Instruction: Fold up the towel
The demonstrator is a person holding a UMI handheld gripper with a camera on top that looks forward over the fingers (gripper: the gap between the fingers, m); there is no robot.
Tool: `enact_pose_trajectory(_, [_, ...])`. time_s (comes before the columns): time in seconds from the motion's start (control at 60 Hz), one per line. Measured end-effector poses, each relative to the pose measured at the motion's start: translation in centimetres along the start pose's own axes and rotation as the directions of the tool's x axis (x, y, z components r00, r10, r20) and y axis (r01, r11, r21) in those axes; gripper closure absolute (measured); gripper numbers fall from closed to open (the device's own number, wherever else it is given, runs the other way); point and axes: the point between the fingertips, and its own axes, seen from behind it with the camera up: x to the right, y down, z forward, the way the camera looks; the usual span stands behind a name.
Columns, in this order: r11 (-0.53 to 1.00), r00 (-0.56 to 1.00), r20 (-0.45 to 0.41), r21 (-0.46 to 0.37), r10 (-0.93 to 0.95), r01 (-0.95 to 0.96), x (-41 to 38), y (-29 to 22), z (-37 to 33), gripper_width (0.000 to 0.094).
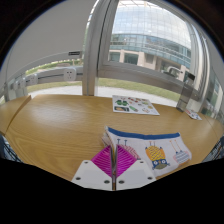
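Observation:
A white towel with a blue border and small cartoon prints lies on the wooden table, just ahead and to the right of my fingers. My gripper is shut on the towel's near left corner: a thin fold of cloth runs up between the two magenta pads. The corner is lifted slightly off the table while the remainder of the towel lies flat.
A printed paper sheet lies farther back on the table near the window. A window sill with wall sockets runs behind the table. The table's left and middle show bare wood.

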Motion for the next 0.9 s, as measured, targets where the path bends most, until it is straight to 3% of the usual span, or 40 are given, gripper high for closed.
enact_pose_trajectory(0.183, [0.995,0.991,0.092,-0.018,0.102,-0.101,-0.6,-1.1,-0.7,0.0909])
enact_pose_trajectory(0.3, [0.983,0.972,0.16,0.032,0.172,-0.179,1.7,-5.0,-2.9,0.0909])
enact_pose_trajectory(0.433, [0.972,0.963,0.17,0.069,0.211,-0.225,7.6,-7.7,-4.9,0.091])
enact_pose_trajectory(0.567, [0.968,0.963,0.126,0.048,0.24,-0.247,14.7,-6.0,-3.5,0.0908])
enact_pose_trajectory(0.783, [0.978,0.978,0.012,-0.023,0.21,-0.21,25.0,0.3,0.7,0.0651])
enact_pose_trajectory(0.9, [0.973,0.972,0.046,-0.002,0.232,-0.232,27.3,0.4,0.5,0.0603])
